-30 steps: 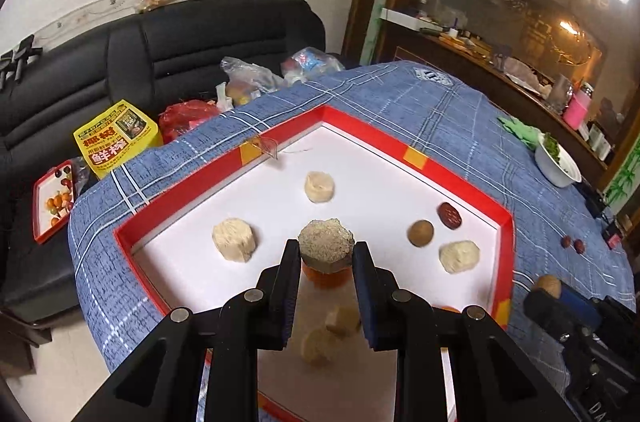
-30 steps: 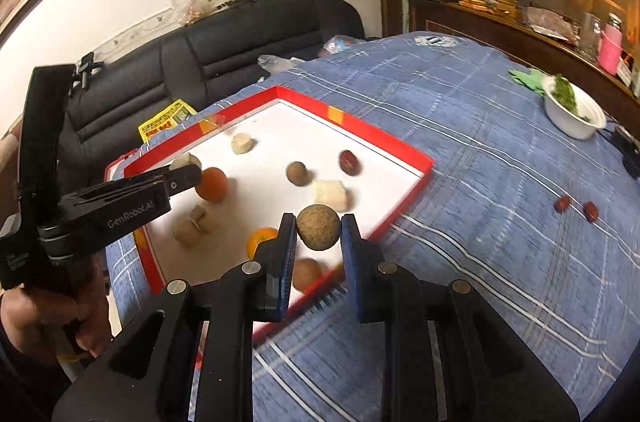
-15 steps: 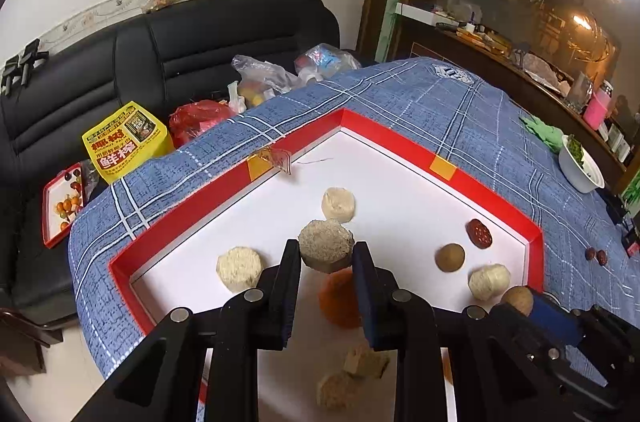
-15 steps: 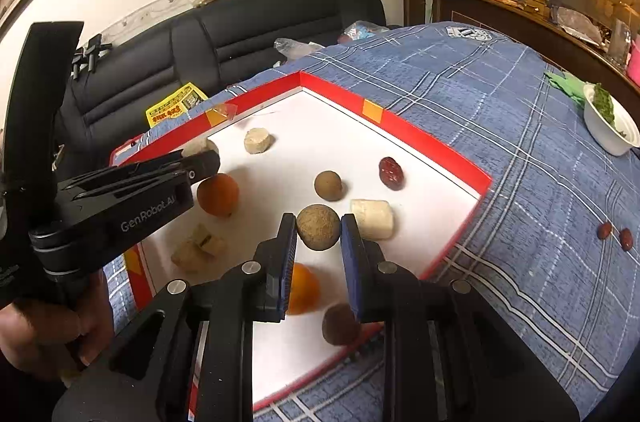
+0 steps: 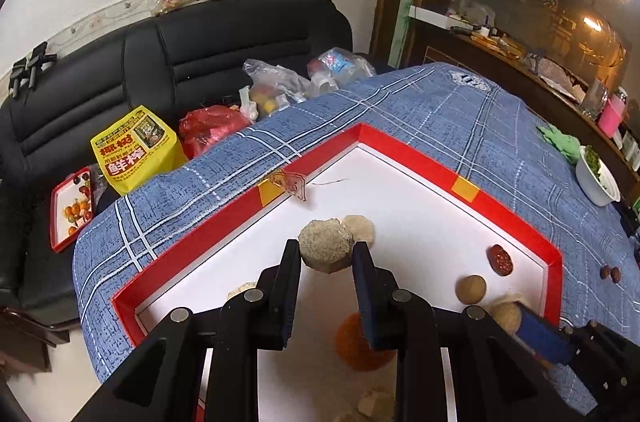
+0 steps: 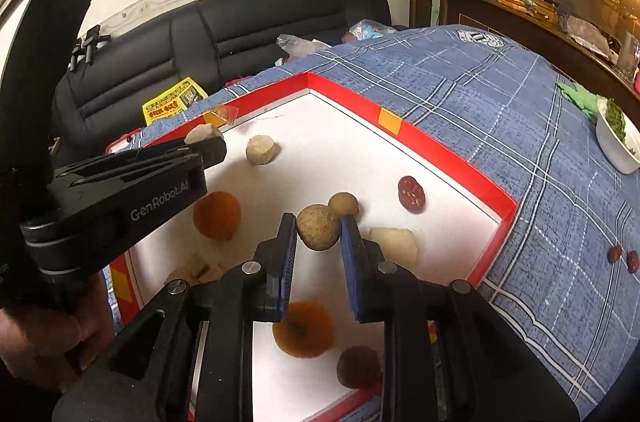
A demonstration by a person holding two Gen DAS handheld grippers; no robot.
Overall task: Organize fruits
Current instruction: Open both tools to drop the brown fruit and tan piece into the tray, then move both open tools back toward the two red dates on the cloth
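A red-rimmed white tray (image 5: pixel 416 150) (image 6: pixel 440 146) lies on the blue plaid tablecloth. My left gripper (image 5: pixel 326 254) is shut on a beige cut chunk (image 5: pixel 325 249), held above the tray's far half, near another beige chunk (image 5: pixel 362 227). My right gripper (image 6: pixel 318 226) is shut on a brown round fruit (image 6: pixel 318 227) above the tray, close to a second brown fruit (image 6: pixel 344 203). In the tray lie a red date (image 6: pixel 411 193), two orange fruits (image 6: pixel 218 209) (image 6: pixel 303 328), a pale chunk (image 6: pixel 394 242) and a dark round fruit (image 6: pixel 358 366).
Two small red dates (image 6: pixel 624 256) lie on the cloth right of the tray. A white bowl of greens (image 6: pixel 616 138) stands at the far right. A black sofa (image 5: pixel 180 62) with bags and a yellow box (image 5: pixel 134 148) is behind the table.
Both grippers moved forward over the tray with their loads. The left one now hangs by the far beige chunk; the right one now hangs by the second brown fruit.
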